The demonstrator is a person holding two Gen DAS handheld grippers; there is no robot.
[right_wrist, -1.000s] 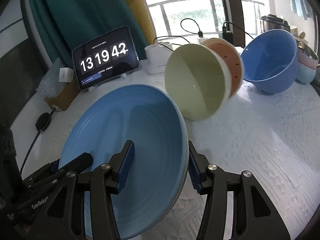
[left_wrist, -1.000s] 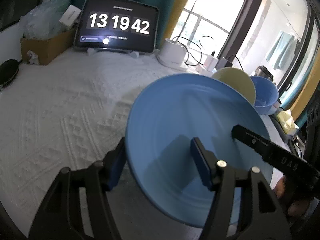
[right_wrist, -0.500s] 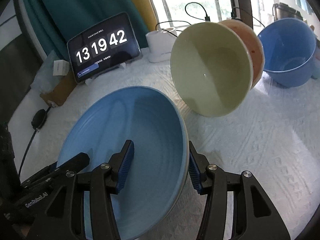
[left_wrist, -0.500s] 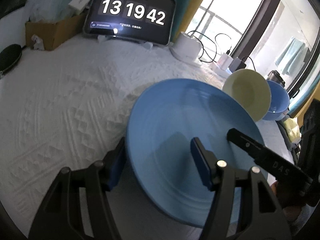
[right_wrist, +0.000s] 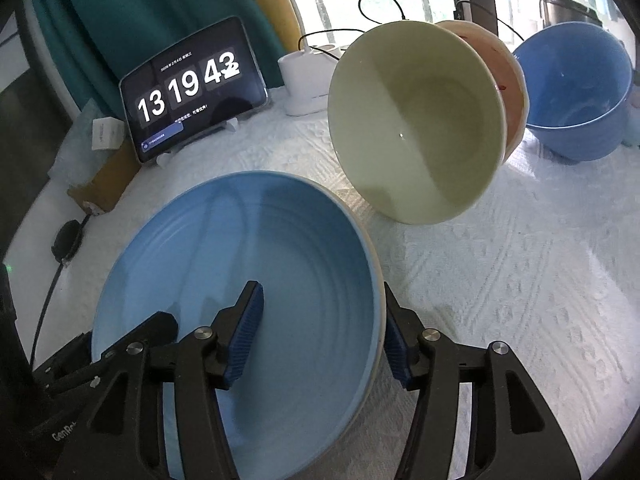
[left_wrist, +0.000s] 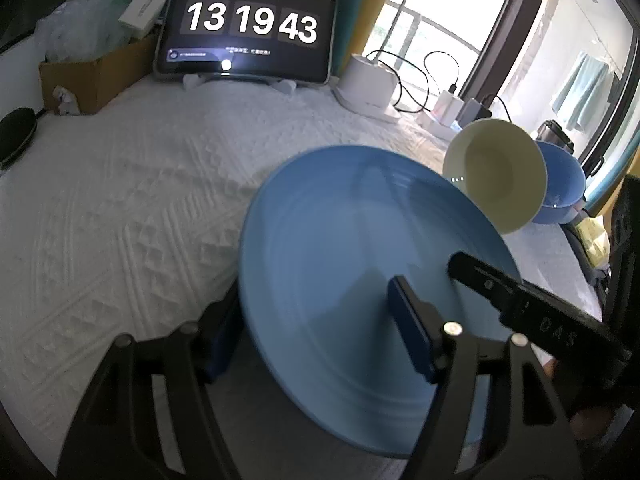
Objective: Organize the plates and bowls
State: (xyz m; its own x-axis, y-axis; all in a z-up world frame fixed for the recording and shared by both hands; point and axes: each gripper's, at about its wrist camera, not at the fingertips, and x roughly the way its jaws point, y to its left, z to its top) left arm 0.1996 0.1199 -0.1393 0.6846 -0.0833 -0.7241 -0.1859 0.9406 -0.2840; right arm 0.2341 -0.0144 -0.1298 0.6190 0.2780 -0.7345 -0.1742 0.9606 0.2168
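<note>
Blue plate (right_wrist: 248,264), cream bowl (right_wrist: 416,120), blue bowl (right_wrist: 576,88), white textured cloth (left_wrist: 120,208)

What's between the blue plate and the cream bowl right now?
Only bare white textured cloth lies between the blue plate and the tilted cream bowl, clearest in the right wrist view.

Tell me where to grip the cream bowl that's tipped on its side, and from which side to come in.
Grip the cream bowl by its upper rim, one finger inside and one behind the wall. It stands tilted, its mouth facing the blue plate, so that thin edge is exposed. Probably best to come from above: a pink bowl is nested close behind it, leaving little room there.
</note>
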